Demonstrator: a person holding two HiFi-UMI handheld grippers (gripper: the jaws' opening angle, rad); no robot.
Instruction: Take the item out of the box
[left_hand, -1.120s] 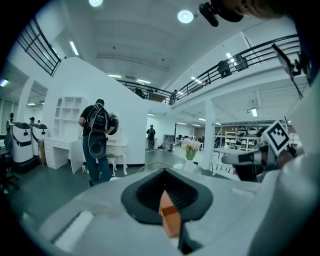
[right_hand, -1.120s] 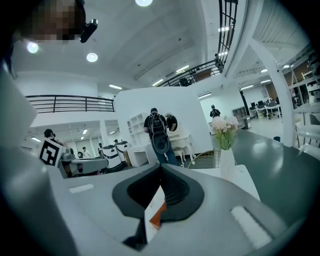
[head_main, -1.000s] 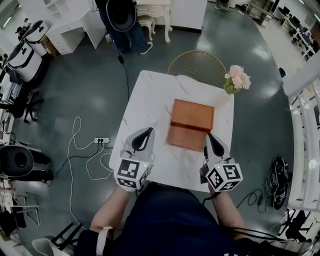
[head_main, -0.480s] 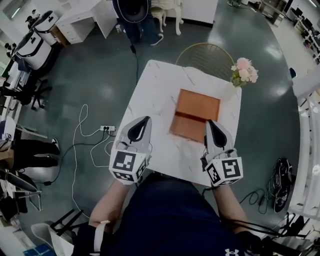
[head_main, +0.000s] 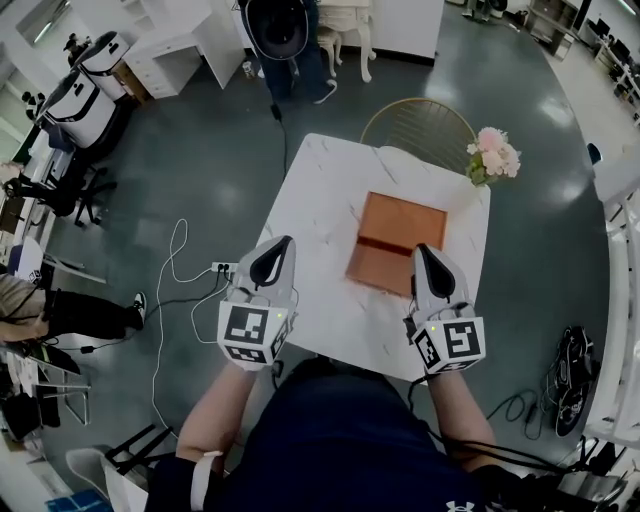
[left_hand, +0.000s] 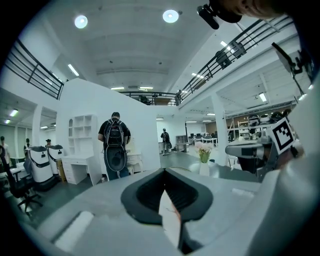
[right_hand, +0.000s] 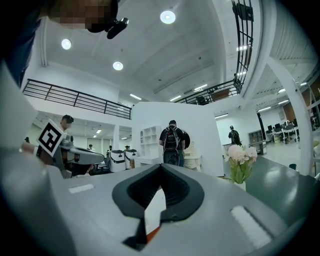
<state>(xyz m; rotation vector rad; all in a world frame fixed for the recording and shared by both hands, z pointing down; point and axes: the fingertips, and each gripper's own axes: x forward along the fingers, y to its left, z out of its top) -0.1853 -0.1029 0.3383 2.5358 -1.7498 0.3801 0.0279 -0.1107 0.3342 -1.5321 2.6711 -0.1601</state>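
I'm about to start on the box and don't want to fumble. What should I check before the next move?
1. Box within reach: ok; the brown box lies flat on the table, ahead of the right gripper.
2. Box opened: not ok; it looks closed, contents unseen.
3. Left gripper empty: ok; jaws shut on nothing.
4. Right gripper empty: ok; jaws shut on nothing.
5. Jaws ready to grasp: not ok; both shut.
6. Flower vase clear of box: ok; it stands apart at the far corner.
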